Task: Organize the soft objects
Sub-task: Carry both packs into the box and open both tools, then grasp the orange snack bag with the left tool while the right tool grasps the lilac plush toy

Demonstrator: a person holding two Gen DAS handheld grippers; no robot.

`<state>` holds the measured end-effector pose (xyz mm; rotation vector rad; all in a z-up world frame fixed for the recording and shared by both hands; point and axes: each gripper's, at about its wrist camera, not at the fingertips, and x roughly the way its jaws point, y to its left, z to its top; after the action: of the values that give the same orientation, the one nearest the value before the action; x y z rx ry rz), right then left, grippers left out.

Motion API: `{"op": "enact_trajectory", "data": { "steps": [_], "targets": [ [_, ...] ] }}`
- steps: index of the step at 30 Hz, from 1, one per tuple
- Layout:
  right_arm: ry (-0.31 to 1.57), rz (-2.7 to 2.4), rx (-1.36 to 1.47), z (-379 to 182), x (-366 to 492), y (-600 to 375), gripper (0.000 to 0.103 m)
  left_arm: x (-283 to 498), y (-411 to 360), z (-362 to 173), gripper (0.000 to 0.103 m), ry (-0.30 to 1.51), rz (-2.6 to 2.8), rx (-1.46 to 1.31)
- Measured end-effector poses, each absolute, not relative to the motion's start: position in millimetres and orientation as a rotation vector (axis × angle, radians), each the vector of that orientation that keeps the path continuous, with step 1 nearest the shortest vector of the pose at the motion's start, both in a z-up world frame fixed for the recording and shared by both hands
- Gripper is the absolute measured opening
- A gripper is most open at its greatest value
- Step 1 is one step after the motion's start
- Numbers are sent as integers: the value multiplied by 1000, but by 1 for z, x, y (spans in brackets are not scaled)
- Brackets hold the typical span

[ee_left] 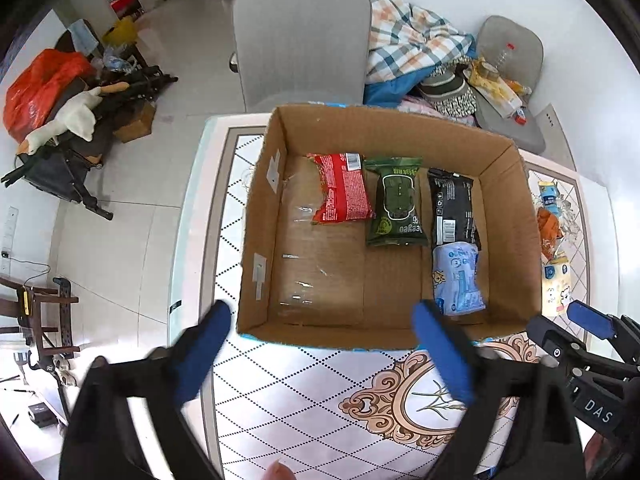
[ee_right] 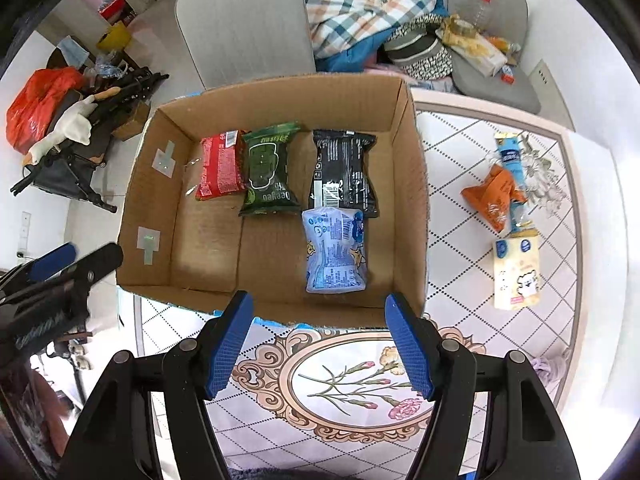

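Judging by the layout, the job is over halfway: the box (ee_right: pixel 412 200) on the tabletop (ee_right: pixel 460 168) holds four packs, red (ee_right: pixel 220 168), green (ee_right: pixel 268 172), black (ee_right: pixel 344 172) and pale blue (ee_right: pixel 334 252). Orange (ee_right: pixel 494 196), blue tube (ee_right: pixel 514 168) and cream (ee_right: pixel 516 272) packs wait outside, right. Both grippers, left (ee_left: pixel 320 356) and right (ee_right: pixel 320 344), hover open and empty.

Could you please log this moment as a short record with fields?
box: open, on the table
in box: red pack, green pack, black pack, blue pack
outside box: orange pack, cream pack, blue tube
left claw: open, empty
right claw: open, empty
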<state>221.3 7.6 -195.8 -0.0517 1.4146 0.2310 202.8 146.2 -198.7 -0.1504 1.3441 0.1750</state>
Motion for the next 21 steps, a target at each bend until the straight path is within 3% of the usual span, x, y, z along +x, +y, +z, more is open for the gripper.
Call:
{"op": "enact_trajectory", "data": {
  "steps": [4,13,21],
  "targets": [
    [1393,250,-31,-185,212,5,94,193,139,-186,100,1303,212,-127],
    [1363,282,58,-165,195,-26,100,183,101,-155,101,1236,181,-76],
    [1361,74,264,-166,169,-166,100,188,-7,-153,101,1270,5,16]
  ]
}}
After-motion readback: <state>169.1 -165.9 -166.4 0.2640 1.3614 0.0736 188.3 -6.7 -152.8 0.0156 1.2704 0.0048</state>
